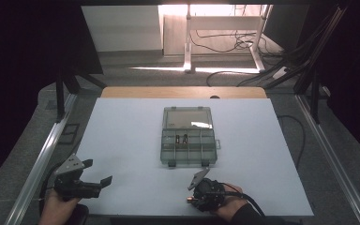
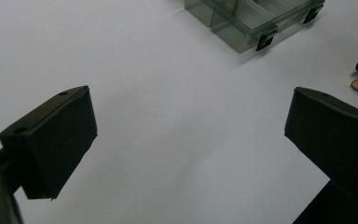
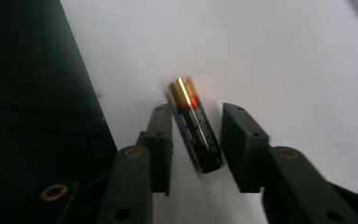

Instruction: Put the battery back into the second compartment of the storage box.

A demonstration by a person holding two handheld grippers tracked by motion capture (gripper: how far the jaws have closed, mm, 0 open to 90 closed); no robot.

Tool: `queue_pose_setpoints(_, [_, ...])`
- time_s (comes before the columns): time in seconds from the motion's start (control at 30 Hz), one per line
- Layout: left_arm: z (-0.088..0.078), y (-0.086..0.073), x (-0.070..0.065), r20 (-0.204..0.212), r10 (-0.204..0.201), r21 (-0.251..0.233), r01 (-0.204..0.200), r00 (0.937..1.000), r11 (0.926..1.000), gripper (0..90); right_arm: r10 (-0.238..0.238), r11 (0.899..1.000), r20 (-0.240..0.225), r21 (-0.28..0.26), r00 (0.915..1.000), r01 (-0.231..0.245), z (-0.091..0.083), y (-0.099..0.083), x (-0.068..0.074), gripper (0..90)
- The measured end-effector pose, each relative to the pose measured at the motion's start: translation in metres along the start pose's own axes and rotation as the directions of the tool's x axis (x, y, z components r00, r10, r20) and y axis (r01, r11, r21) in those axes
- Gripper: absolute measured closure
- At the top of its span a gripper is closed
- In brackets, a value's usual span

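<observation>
We hold one gripper in each hand over a white table [image 1: 122,140]. Our right gripper [image 3: 196,140] is low at the near edge of the table, just in front of the organiser box. In the right gripper view, a battery [image 3: 196,126] lies on the white surface between its two black jaws. The battery is black with a gold end, and this gold end points away from the gripper. The jaws stand narrow on both sides of the battery. The left one seems to touch it or nearly so, and at the right one we still see a thin gap, so the pads do not yet pinch it. From the high view we cannot tell more, because the right hand [image 1: 232,208] covers the place.

Our left gripper [image 1: 93,176] hovers at the near left corner of the table, well apart from the battery. In the left gripper view its jaws are spread wide, with only bare table between them.

The clear plastic organiser box [image 1: 188,136] lies in the middle of the table with its lid open towards the far side. One of its compartments holds two small dark batteries [image 1: 182,138], side by side. In the left gripper view, a corner of the box [image 2: 251,23] with its black latches is at the top.
</observation>
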State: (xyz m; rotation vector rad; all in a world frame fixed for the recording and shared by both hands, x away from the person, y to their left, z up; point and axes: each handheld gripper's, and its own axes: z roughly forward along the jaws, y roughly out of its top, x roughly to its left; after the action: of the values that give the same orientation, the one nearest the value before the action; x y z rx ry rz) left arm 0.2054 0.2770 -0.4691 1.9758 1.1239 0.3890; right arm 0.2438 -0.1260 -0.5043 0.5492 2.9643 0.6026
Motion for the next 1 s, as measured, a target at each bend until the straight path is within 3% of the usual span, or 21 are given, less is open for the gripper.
queue_pose_setpoints(0.1, [0.0,0.0,0.0,0.001,0.0,0.0,0.0,1.0,1.0,2.5,0.01,1.0,0.008,0.001,0.9999,-0.01,-0.001,0.0,0.002,76.6])
queue_pose_setpoints(0.2, [0.0,0.0,0.0,0.001,0.001,0.0,-0.001,1.0,1.0,2.5,0.011,1.0,0.01,0.009,0.9999,-0.011,-0.002,0.002,0.002,76.9])
queue_pose_setpoints(0.4, [0.0,0.0,0.0,0.0,0.003,0.002,-0.003,1.0,1.0,2.5,0.04,0.997,0.009,-0.064,0.9992,-0.039,-0.013,0.003,-0.001,77.0])
queue_pose_setpoints(1.0, [0.001,0.0,0.0,0.0,0.005,0.008,-0.005,1.0,1.0,2.5,0.119,0.98,0.011,-0.16,0.9928,-0.116,-0.033,0.014,-0.015,77.0])
